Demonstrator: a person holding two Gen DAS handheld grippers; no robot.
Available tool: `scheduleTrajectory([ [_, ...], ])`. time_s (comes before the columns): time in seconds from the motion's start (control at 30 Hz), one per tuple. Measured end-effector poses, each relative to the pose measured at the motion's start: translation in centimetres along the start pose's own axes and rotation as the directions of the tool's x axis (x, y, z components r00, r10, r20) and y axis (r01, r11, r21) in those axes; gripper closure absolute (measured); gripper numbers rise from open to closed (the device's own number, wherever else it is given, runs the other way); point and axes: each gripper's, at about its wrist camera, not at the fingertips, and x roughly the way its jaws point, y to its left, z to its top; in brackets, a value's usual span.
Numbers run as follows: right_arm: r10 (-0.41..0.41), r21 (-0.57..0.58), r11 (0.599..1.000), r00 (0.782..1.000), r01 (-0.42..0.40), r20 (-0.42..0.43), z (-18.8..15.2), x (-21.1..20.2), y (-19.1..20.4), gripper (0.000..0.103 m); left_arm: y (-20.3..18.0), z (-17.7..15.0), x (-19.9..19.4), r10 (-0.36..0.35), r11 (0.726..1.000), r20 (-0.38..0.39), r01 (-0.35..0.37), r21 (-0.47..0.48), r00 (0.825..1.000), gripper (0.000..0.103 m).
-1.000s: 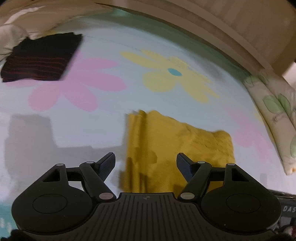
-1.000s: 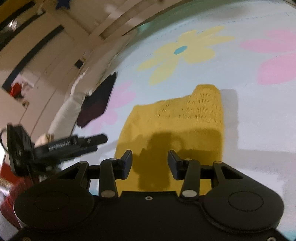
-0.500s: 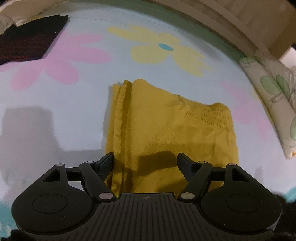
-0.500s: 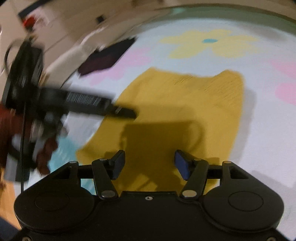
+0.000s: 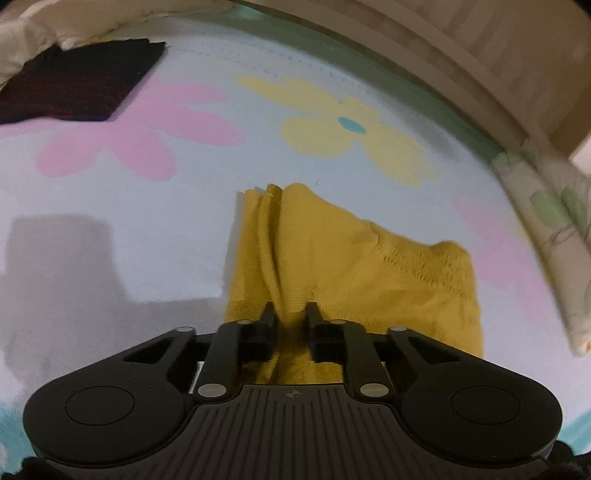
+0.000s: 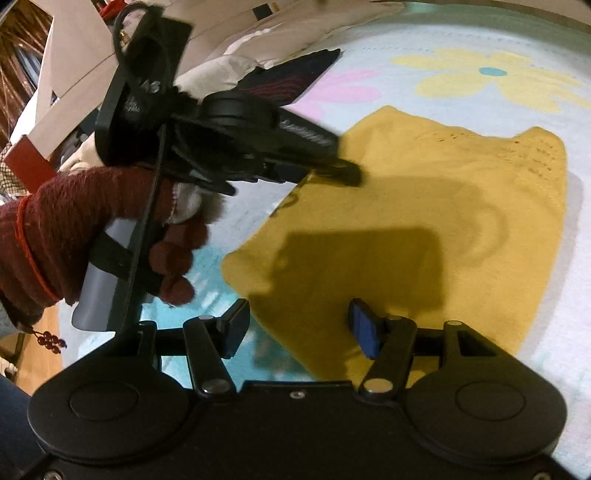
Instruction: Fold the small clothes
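A yellow knit garment (image 5: 354, 266) lies partly folded on the flowered bedspread (image 5: 147, 206). My left gripper (image 5: 290, 314) is shut on the garment's near left edge, and the fabric bunches between its fingers. In the right wrist view the same garment (image 6: 424, 206) lies spread ahead. My right gripper (image 6: 299, 325) is open and empty above its near corner. The left gripper (image 6: 343, 173) shows there too, held by a red-gloved hand, its tips pinching the garment's left edge.
A folded dark garment (image 5: 81, 88) with red stripes lies at the far left of the bed, also in the right wrist view (image 6: 291, 79). A leaf-print pillow (image 5: 554, 229) lies along the right side. White bedding (image 5: 40, 29) is bunched at the far left.
My left gripper closed on the garment's near left edge, where it was open before. My right gripper moved over the near corner and opened a little wider.
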Motion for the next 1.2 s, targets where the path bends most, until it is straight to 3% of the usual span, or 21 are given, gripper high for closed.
scheduleTrajectory([
  [0.17, -0.005, 0.002, 1.0, 1.0, 0.005, 0.013, -0.2, -0.9, -0.2, 0.038, 0.7, 0.0, -0.9, 0.049, 0.999, 0.028, -0.049, 0.006, 0.998, 0.093],
  [0.37, -0.021, 0.033, 0.999, 0.997, 0.018, 0.071, 0.9, -2.6, -1.4, 0.038, 1.0, 0.4, -1.2, 0.034, 0.999, 0.013, -0.034, 0.004, 0.999, 0.088],
  [0.5, -0.063, 0.082, 0.995, 0.985, 0.05, 0.159, 2.5, -4.2, -3.6, 0.038, -0.1, 1.1, -2.4, 0.077, 0.995, 0.088, -0.082, 0.051, 0.993, 0.078],
  [0.57, -0.109, 0.116, 0.99, 0.97, 0.085, 0.218, 3.0, -5.0, -4.5, 0.038, -0.7, 1.5, -2.6, 0.077, 0.993, 0.119, -0.087, 0.079, 0.99, 0.066],
  [0.63, -0.166, 0.141, 0.981, 0.949, 0.131, 0.269, 3.3, -5.5, -5.3, 0.038, -1.2, 1.5, -2.2, 0.065, 0.992, 0.115, -0.077, 0.102, 0.991, 0.045],
  [0.77, -0.202, 0.151, 0.976, 0.92, 0.159, 0.336, 3.8, -5.3, -6.5, 0.036, -2.0, 1.4, -0.1, 0.057, 0.987, 0.064, -0.066, 0.143, 0.996, 0.044],
  [0.87, -0.187, 0.161, 0.977, 0.926, 0.14, 0.328, 3.9, -4.0, -7.5, 0.031, -1.8, 1.1, 1.2, 0.093, 0.982, 0.041, -0.098, 0.159, 0.995, 0.042],
  [1.0, -0.197, 0.184, 0.971, 0.947, 0.152, 0.255, 4.4, -1.4, -9.0, 0.031, -0.1, 1.0, 2.1, 0.13, 0.984, 0.016, -0.131, 0.119, 0.991, 0.016],
  [1.07, -0.203, 0.191, 0.969, 0.947, 0.158, 0.249, 4.6, -0.2, -9.4, 0.031, 0.8, 1.0, 2.2, 0.114, 0.989, 0.015, -0.114, 0.09, 0.993, 0.015],
  [1.2, -0.24, 0.167, 0.964, 0.948, 0.207, 0.211, 5.8, 0.7, -8.9, 0.029, 0.2, 1.1, 2.2, 0.133, 0.984, 0.016, -0.134, 0.121, 0.991, 0.013],
])
